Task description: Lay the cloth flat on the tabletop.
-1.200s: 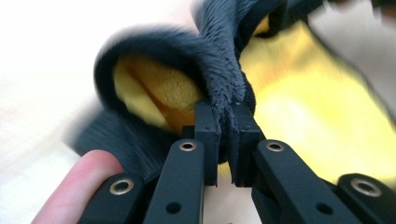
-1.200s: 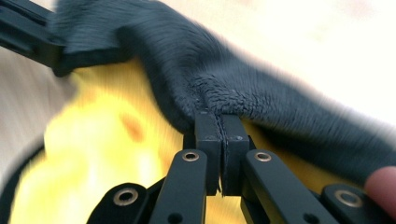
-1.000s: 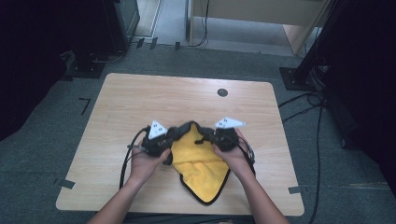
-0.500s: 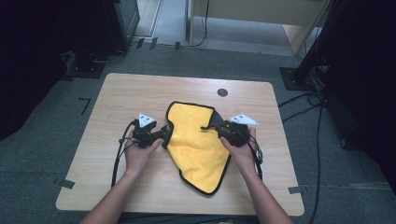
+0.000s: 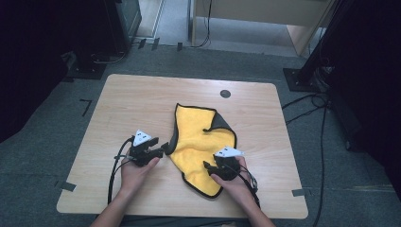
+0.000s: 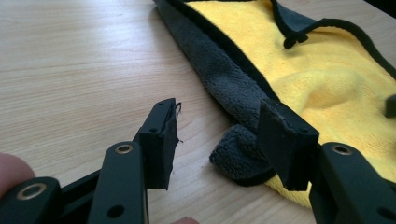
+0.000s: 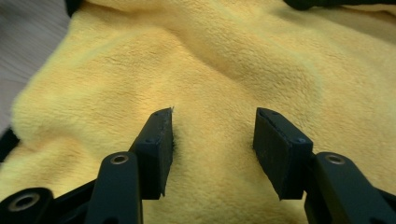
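A yellow cloth (image 5: 201,142) with a dark hem and grey underside lies spread on the wooden table (image 5: 142,104). Its left edge is folded over, grey side up. My left gripper (image 5: 163,147) sits at that edge and is open. In the left gripper view the folded grey corner (image 6: 236,156) lies on the table just past the gap between its jaws (image 6: 219,135), untouched. My right gripper (image 5: 208,165) hovers low over the cloth's near right part. Its jaws have just been opening and now stand open (image 7: 212,135) above the yellow pile (image 7: 224,60), gripping nothing.
A small dark round disc (image 5: 225,93) sits in the tabletop near the far edge. Cables (image 5: 113,172) trail from both grippers toward the near edge. Dark stand bases (image 5: 302,78) and cords lie on the floor around the table.
A second ago both grippers held the cloth bunched up at mid-table. They spread it apart, let it go, and have drawn back toward the near edge and lower. The cloth now lies flat.
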The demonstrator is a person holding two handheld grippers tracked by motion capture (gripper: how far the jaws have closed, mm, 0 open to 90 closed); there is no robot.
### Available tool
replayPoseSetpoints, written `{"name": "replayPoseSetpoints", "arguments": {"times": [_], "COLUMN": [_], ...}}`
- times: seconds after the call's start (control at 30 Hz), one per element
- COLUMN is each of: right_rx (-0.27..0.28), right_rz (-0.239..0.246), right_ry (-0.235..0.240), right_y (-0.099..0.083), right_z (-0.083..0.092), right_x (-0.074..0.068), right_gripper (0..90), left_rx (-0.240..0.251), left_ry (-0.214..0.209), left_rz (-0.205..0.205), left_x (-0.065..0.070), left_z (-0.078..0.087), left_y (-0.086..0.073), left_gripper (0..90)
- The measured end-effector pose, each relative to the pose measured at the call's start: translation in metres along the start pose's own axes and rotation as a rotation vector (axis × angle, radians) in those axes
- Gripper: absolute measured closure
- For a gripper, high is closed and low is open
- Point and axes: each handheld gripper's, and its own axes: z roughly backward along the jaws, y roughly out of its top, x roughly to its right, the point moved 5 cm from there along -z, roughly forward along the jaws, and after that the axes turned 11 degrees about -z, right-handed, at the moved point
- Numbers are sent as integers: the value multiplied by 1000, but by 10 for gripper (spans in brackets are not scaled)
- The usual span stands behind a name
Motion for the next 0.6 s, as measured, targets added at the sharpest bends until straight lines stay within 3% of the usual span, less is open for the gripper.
{"name": "replayPoseSetpoints", "arguments": {"times": [0.1,0.3,0.6], "right_rx": [7,33,42], "right_rz": [6,34,7], "right_ry": [0,-53,-63], "right_y": [1,3,6], "right_z": [0,-1,2], "right_x": [4,16,30], "right_gripper": [484,493,495], "left_rx": [1,-8,-29], "left_ry": [-15,-45,-76], "left_rz": [-23,-38,-66], "left_x": [1,6,12], "left_z": [1,-2,-7], "left_y": [-2,-5,-8], "left_gripper": [478,473,460]}}
